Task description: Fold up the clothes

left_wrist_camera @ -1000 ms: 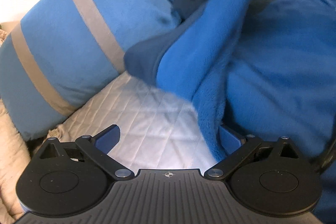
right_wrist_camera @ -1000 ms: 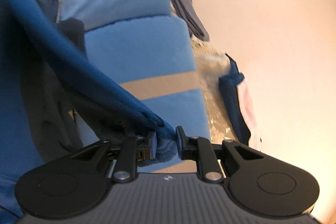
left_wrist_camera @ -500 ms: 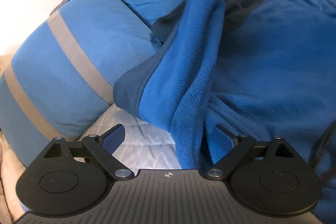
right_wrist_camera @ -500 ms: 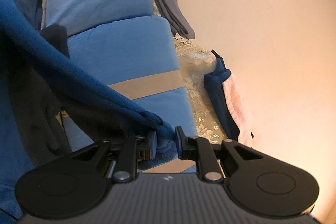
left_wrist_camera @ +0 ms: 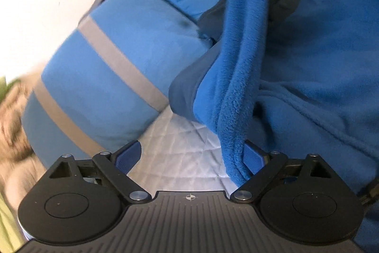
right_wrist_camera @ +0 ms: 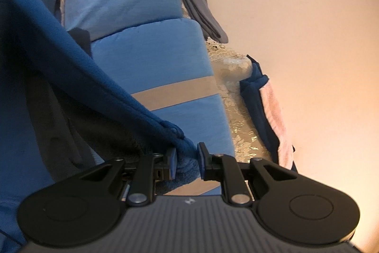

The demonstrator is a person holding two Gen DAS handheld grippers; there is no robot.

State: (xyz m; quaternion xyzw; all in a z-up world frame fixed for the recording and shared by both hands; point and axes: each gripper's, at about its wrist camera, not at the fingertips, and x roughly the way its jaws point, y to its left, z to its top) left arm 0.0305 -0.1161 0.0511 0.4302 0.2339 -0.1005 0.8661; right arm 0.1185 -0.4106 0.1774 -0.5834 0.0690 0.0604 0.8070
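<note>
Blue fleece garment (left_wrist_camera: 239,87) | right gripper (right_wrist_camera: 187,159) clamped its bunched edge | left gripper (left_wrist_camera: 189,155) gaped, jaws just narrowed, fold brushing one pad | advice: centre fold before pinching

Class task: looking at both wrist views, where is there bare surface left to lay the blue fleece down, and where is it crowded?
One bare patch: the white quilted cover, bordered by the striped blue pillows on the left and the blue fleece garment on the right. Beside the pillows it is crowded: grey cloth and a navy-and-pink item.
</note>
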